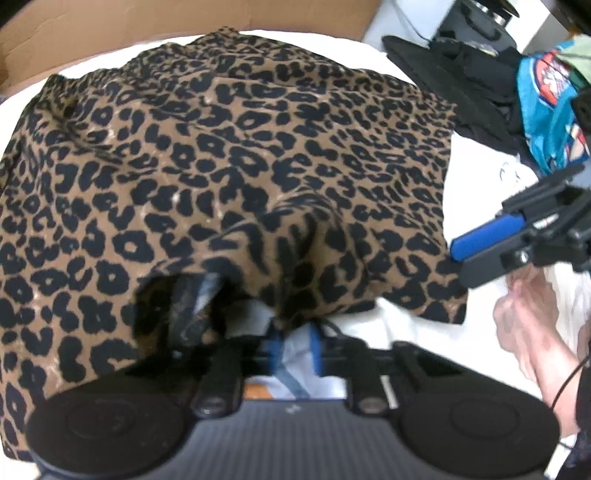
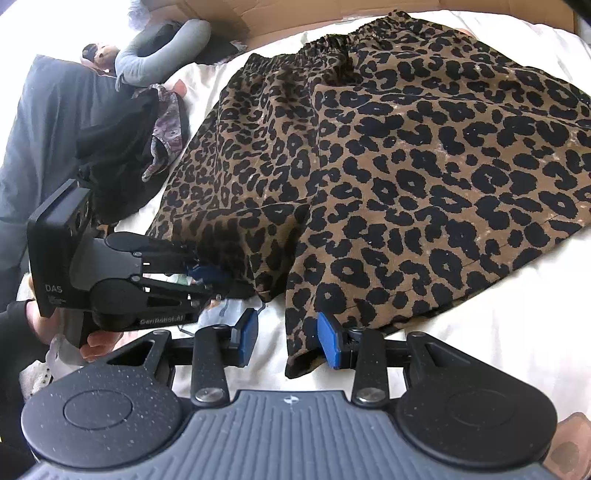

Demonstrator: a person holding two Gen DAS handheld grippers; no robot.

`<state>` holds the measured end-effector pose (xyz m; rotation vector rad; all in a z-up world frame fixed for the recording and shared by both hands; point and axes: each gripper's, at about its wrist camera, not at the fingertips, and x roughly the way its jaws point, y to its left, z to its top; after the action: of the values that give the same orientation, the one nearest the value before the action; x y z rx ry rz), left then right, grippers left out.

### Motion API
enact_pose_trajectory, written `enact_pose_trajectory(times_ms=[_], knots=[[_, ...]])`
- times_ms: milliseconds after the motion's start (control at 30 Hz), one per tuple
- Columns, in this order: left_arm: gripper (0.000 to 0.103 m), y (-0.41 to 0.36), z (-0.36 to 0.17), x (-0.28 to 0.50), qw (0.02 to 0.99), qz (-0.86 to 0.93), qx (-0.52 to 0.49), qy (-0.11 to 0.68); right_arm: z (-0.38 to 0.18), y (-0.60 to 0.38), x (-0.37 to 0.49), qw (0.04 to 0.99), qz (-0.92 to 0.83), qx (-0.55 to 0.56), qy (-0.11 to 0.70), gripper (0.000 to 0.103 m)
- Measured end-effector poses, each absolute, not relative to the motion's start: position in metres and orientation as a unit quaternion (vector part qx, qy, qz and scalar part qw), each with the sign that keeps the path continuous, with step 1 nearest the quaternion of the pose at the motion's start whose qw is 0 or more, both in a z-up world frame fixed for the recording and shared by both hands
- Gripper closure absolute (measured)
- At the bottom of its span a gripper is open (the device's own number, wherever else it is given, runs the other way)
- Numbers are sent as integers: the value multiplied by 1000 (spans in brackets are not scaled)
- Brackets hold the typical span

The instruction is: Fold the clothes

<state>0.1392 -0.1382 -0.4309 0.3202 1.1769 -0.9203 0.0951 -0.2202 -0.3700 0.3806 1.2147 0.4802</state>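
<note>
Item: leopard-print shorts (image 2: 388, 166), lying spread on a white bed sheet (image 2: 498, 332), elastic waistband at the far end from my tools. One leg is folded over the other (its edge runs down the middle of the garment).

Left tool (image 1: 295, 345): fingers narrow, pinched on a bunched hem of the shorts; the cloth rises in a hump just ahead of my fingers and drapes over them. In the right wrist view this same tool (image 2: 207, 275) sits to the left of my right tool, its tips buried in the fabric.

Right tool (image 2: 287, 334): fingers wide apart, nothing between them but the sheet and the near hem corner; the right blue pad (image 2: 328, 341) touches the edge of the hem, the left pad (image 2: 248, 332) stands off it. From the left wrist view it (image 1: 480, 243) hovers to the right of the shorts.

Also present: cardboard (image 1: 184, 18) beyond the shorts; black clothing (image 1: 461, 81) and a blue printed garment (image 1: 546, 110) far right of my left tool; a grey neck pillow (image 2: 162, 51) and dark clothes (image 2: 110, 147) far left of my right tool.
</note>
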Motion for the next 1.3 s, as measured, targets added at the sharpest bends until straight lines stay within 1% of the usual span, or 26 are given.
enact_pose_trajectory(times_ms=[33,167,533,833,1100,1300], knots=[[97,-137,-429,140,723,-415,141,534,-369,-220,95,777,224,176,561,60],[99,-134,-418,137,724,-419,128,534,-365,-219,94,775,234,185,557,60],[100,-133,-380,119,718,-450,82,524,-371,-221,90,741,255,247,570,60],[101,-130,-381,110,711,-452,43,537,-394,-229,91,686,247,359,582,60],[101,-119,-382,110,706,-443,-14,552,-414,-231,96,667,223,405,583,60],[101,-121,-385,109,700,-446,-39,557,-426,-232,101,636,224,452,585,60]])
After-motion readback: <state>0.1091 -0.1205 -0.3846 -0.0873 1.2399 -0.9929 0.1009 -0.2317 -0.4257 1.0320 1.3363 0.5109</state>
